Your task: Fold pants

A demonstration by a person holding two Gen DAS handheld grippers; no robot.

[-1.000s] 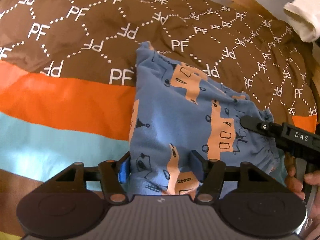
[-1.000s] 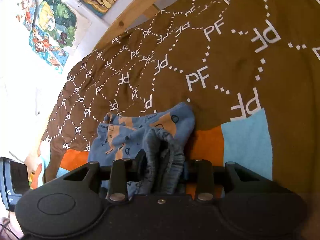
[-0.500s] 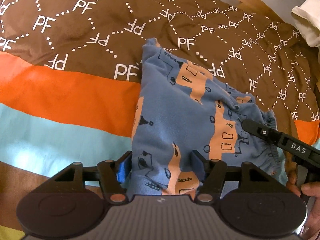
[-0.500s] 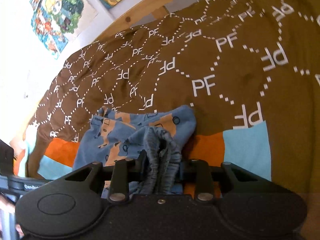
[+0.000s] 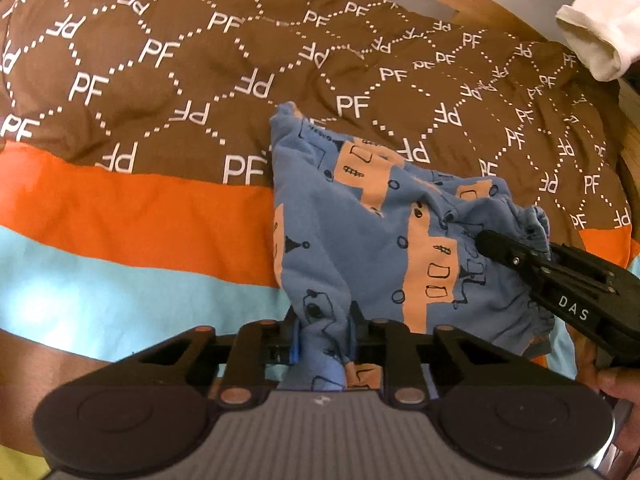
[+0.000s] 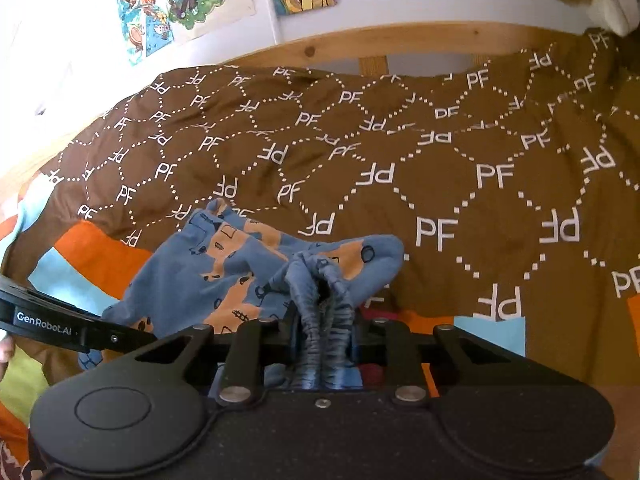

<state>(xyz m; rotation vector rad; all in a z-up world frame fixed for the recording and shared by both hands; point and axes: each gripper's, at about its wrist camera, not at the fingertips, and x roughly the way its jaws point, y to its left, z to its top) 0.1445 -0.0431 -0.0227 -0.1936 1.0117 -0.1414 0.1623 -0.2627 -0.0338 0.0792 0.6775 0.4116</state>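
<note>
Left gripper (image 5: 323,338) first: its jaws have just been closing, and they now pinch a bunched fold of the blue pants (image 5: 372,240) right at the near edge of the garment. The cloth is squeezed into a narrow ridge between the 2 fingers, with more of it spilling toward the camera below them.

Over to the right gripper (image 6: 323,330): its jaws have also just been closing, and they are clamped on the gathered, ribbed waistband (image 6: 322,312), which stands up in tight pleats between the pads. From the left wrist view that same right gripper (image 5: 486,242) comes in from the right side, its black body printed "DAS", tip buried in the ruffled waistband edge, with a person's hand (image 5: 616,380) wrapped around its handle at the lower right.

Between the 2 grips the pants hang slack and crumpled, blue with orange blocks and small black drawings, one corner poking up toward the far side. They lie on a bedspread (image 5: 160,80), brown with white dotted lines and "PF" letters, then an orange band (image 5: 132,208) and a light-blue band (image 5: 120,276) nearer the camera. The pants straddle the line where brown meets orange.

Further out, a wooden bed frame (image 6: 400,42) runs along the wall, colourful posters (image 6: 176,0) hang above it, and a white cloth (image 5: 600,36) sits at the upper right.
</note>
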